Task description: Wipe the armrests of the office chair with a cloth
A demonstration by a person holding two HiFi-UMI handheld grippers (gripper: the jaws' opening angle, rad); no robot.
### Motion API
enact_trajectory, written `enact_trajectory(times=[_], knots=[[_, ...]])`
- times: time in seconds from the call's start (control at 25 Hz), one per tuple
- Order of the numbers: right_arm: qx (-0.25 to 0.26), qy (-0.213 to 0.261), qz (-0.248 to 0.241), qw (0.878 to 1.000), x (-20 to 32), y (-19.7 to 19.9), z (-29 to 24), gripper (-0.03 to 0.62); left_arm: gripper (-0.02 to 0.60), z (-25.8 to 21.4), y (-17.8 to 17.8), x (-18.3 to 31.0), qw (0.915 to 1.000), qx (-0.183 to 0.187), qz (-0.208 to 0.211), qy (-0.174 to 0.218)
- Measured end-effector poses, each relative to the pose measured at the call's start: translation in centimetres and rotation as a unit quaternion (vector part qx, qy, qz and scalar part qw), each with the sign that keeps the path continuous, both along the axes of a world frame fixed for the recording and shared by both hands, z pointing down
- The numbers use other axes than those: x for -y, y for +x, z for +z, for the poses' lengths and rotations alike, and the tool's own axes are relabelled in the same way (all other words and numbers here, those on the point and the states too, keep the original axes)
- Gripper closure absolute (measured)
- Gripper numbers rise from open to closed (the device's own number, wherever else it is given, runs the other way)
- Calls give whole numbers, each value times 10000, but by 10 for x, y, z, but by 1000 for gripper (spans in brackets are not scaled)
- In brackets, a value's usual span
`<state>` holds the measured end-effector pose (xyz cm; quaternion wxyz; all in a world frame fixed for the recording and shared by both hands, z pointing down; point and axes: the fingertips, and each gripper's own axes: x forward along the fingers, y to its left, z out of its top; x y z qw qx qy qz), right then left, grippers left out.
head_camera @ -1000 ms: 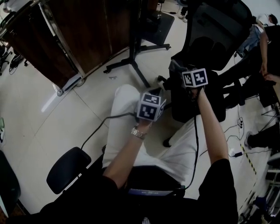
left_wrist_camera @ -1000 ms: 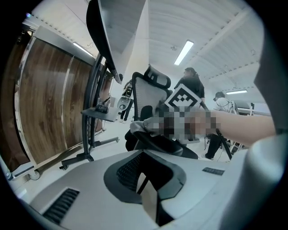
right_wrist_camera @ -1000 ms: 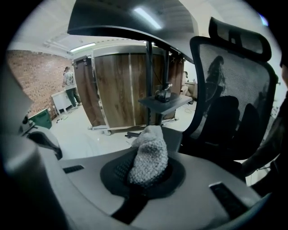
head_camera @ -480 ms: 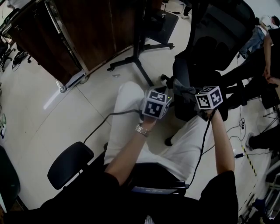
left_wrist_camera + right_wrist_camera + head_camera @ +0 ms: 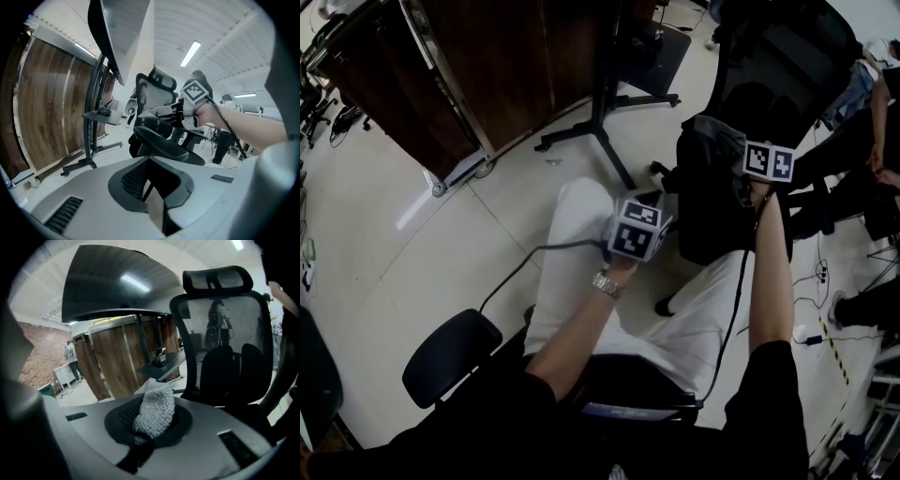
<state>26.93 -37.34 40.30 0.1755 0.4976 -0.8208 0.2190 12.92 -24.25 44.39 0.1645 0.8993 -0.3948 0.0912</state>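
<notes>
A black mesh-backed office chair [image 5: 769, 66] stands in front of me. In the left gripper view its dark armrest pad [image 5: 164, 143] lies just past the jaws. My right gripper [image 5: 748, 161] is shut on a grey knitted cloth [image 5: 717, 141], held over the chair's left side. In its own view the cloth [image 5: 154, 411] bulges out of the right gripper [image 5: 150, 425], with the chair back [image 5: 225, 348] behind. From the left gripper view the cloth [image 5: 154, 111] hangs a little above the armrest pad. My left gripper [image 5: 637, 225] sits over my knee, shut on nothing [image 5: 152, 187].
Wood-panelled partitions [image 5: 487, 66] stand at the upper left, with a black stand on splayed legs [image 5: 600, 122] beside them. A cable [image 5: 502, 281] runs over the pale floor. A second chair's black pad [image 5: 450, 356] is at my lower left. People [image 5: 872, 103] and cords are at the right.
The right gripper with the cloth swung toward me and to the right, then went back out along the chair's side. The left gripper stayed nearly still.
</notes>
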Motion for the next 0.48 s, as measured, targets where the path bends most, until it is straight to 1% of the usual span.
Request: enact_trajectory(times=[0.12, 0.28, 0.32, 0.48], knots=[[11, -123, 413, 9991, 39, 14, 22, 566, 588, 3, -4, 4, 10000, 20, -47, -34], [-477, -429, 508, 9966, 60, 17, 65, 566, 588, 8, -14, 10, 9999, 35, -137, -93], [-477, -427, 539, 9965, 61, 17, 70, 565, 588, 10, -17, 11, 9998, 34, -156, -103], [-78, -389, 734, 9965, 55, 16, 70, 565, 588, 13, -22, 14, 9997, 38, -199, -116]])
